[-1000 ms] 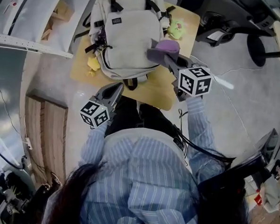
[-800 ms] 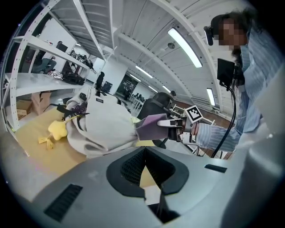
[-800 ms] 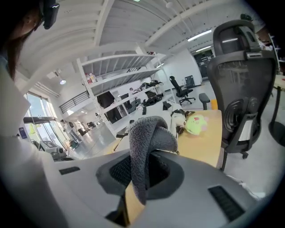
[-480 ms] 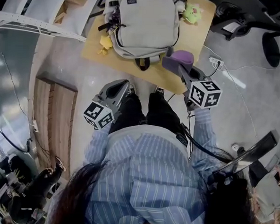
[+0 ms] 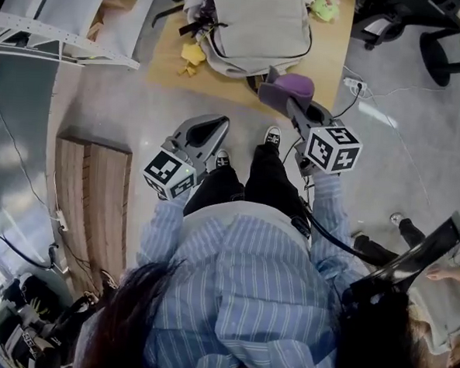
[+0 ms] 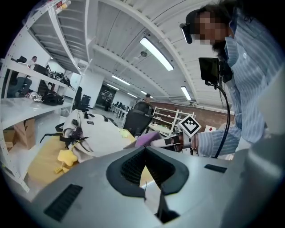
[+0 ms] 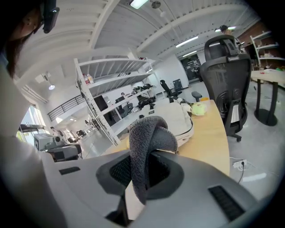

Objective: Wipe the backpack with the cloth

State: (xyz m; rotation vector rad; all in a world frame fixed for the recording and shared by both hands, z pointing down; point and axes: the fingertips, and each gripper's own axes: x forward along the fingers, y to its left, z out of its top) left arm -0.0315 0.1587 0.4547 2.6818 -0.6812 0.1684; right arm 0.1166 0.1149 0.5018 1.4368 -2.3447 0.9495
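A beige backpack (image 5: 259, 25) lies flat on the low wooden table (image 5: 327, 57) at the top of the head view. My right gripper (image 5: 280, 95) is shut on a purple-grey cloth (image 5: 289, 86) and hangs just past the table's near edge, clear of the backpack. The right gripper view has the cloth (image 7: 149, 142) bunched between the jaws, the backpack (image 7: 174, 115) beyond it. My left gripper (image 5: 216, 124) is lower and to the left, above the floor, jaws together and holding nothing. From the left gripper view the backpack (image 6: 95, 133) is ahead and the cloth (image 6: 147, 138) is to the right.
A yellow star charm (image 5: 193, 54) and a green plush (image 5: 328, 2) lie beside the backpack. Metal shelving (image 5: 61, 29) stands at the left. Office chairs (image 5: 448, 45) stand at the right, a power strip (image 5: 353, 84) lies on the floor, and another person's shoe (image 5: 402, 222) shows nearby.
The person has stepped back, so table and backpack slid toward the top of the view. The right gripper and its cloth came off the backpack to beyond the table edge.
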